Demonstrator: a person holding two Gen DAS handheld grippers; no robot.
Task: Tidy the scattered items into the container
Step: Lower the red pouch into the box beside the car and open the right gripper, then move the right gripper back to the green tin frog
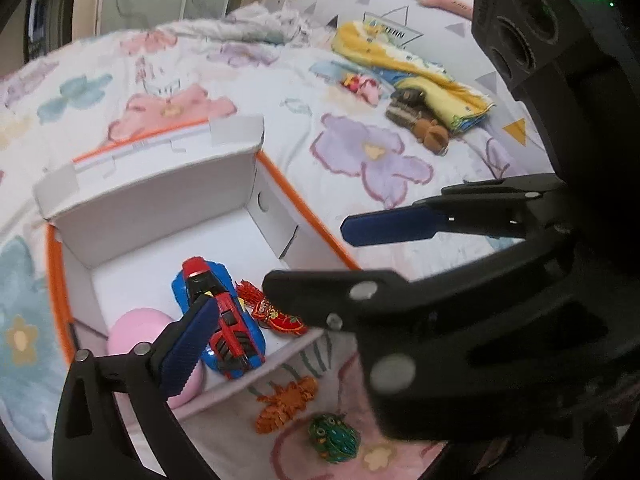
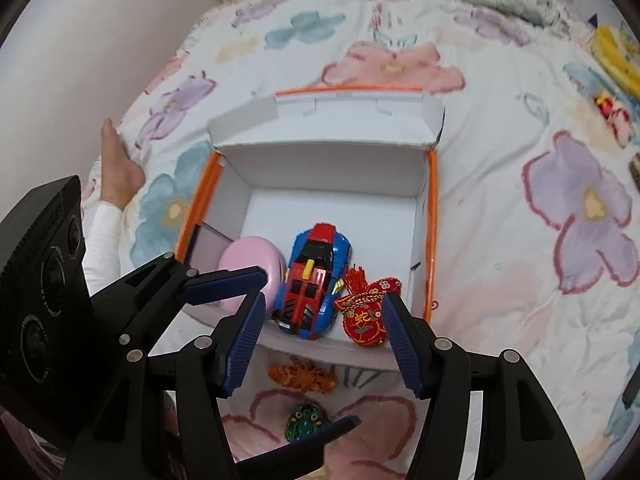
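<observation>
Our left tool gapes wide and our right tool stands partly open, both empty. Ahead of them the box holds the car and pouch; the frog lies below on the bed.

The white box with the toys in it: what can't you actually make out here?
- Pink round thing: partly behind the left gripper's finger in both views; what it is stays unclear.
- Toy car: left wrist view, its side is hidden by a blue pad.
- Green frog: right wrist view, half covered by a finger.
- Brown items by the yellow cloth: small and blurred.
</observation>
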